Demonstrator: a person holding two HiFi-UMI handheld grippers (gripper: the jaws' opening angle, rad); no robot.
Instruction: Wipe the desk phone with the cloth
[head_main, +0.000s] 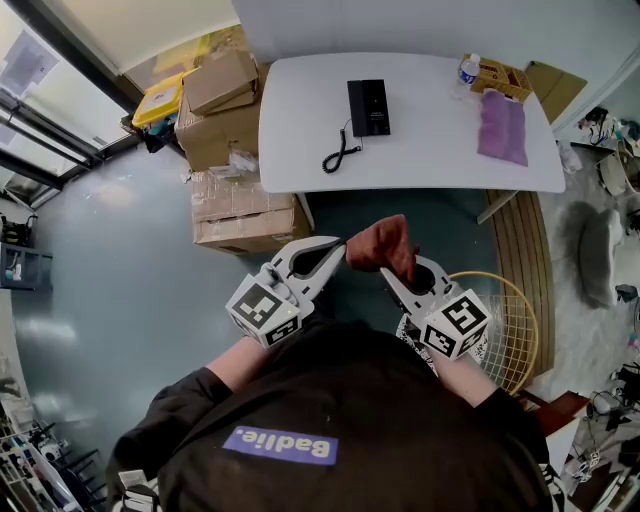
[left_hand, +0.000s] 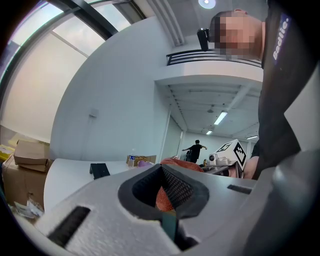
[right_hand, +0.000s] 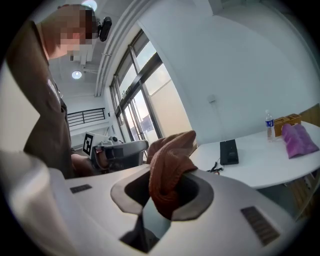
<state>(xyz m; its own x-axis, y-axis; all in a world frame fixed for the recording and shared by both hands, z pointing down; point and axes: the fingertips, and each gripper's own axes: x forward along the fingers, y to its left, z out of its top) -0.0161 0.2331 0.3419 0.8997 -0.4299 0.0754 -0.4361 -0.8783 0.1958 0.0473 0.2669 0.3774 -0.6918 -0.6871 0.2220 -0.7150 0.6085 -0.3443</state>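
The black desk phone (head_main: 368, 107) lies on the white table (head_main: 300, 120) far ahead, its coiled cord (head_main: 340, 155) trailing toward the near edge. It also shows small in the left gripper view as the phone (left_hand: 99, 170) and in the right gripper view as the phone (right_hand: 228, 151). My right gripper (head_main: 388, 268) is shut on a rust-brown cloth (head_main: 383, 243), which bunches up out of the jaws as the cloth (right_hand: 170, 165). My left gripper (head_main: 338, 245) is shut, its tips against the cloth's left edge. Both grippers hover close to the person's chest, well short of the table.
A purple cloth (head_main: 503, 125), a water bottle (head_main: 467, 70) and a wooden box (head_main: 505, 75) sit at the table's right end. Cardboard boxes (head_main: 235, 150) are stacked left of the table. A wire basket (head_main: 515, 335) stands on the floor at my right.
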